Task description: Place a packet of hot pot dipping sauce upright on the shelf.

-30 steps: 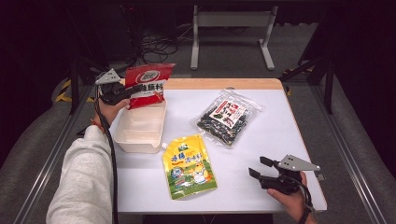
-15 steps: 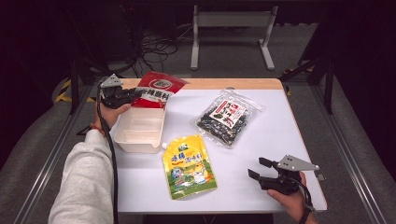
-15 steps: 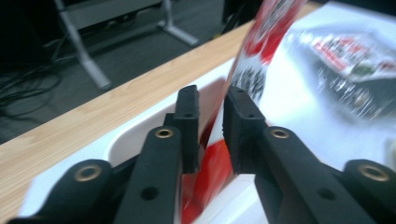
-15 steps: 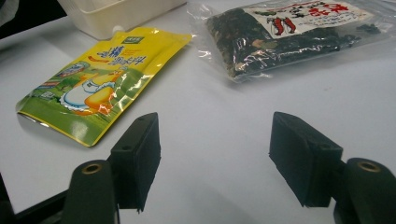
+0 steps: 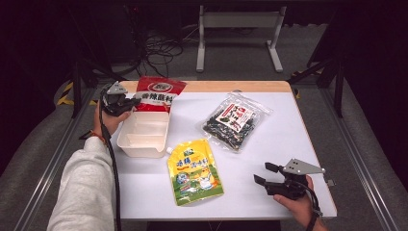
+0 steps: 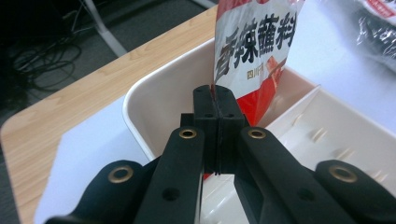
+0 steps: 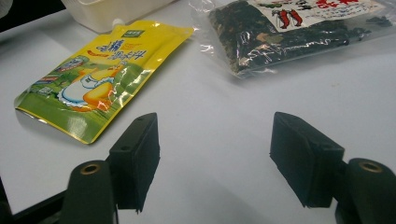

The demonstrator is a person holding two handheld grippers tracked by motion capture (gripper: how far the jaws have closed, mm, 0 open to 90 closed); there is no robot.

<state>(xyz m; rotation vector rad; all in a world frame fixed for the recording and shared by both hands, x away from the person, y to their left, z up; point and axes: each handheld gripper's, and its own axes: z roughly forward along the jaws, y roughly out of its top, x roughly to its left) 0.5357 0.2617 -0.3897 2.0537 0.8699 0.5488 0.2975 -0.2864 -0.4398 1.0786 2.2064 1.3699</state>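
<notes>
White tabletop with a wooden far edge carries everything, and a dark floor with cables is seen beyond it. Near the table's near right corner, the right gripper (image 5: 262,174) is held low over the bare surface, its jaws spread wide with nothing between them. A yellow pouch (image 5: 194,170) lies flat near the near edge, at the middle. A clear bag of dark dried food (image 5: 233,120) lies farther back, right of centre. By the left edge a white tray (image 5: 143,135) is set. At its far end a red sachet (image 5: 158,94) is pinched at its edge by the closed left gripper (image 5: 136,102), its lower part inside the tray.
</notes>
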